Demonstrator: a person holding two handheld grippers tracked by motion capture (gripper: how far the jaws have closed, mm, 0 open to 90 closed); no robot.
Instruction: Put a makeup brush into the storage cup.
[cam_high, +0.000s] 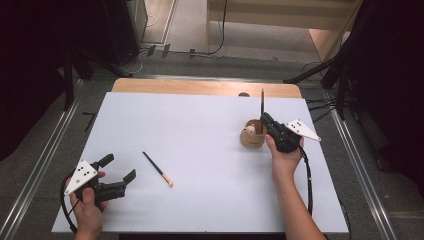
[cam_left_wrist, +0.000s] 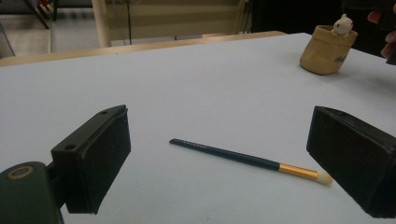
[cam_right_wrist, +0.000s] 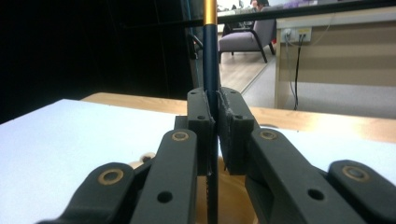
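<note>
High view: right gripper (cam_high: 263, 119) jaws clench 1 brush (cam_high: 262, 102) upright above the cup (cam_high: 251, 137), seemingly near the table's (cam_high: 200, 130) far edge; left gripper (cam_high: 119, 167) jaws released.

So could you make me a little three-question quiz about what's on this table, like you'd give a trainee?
1. True or false: the right gripper is clamped on an upright brush.
2. What lies flat on the white table between the open jaws of the left gripper?
3. The held brush stands over: A) the tan cup B) a plate C) a drawer.

Key:
1. True.
2. A second brush, dark handle, gold band, pale tip.
3. A.
</note>
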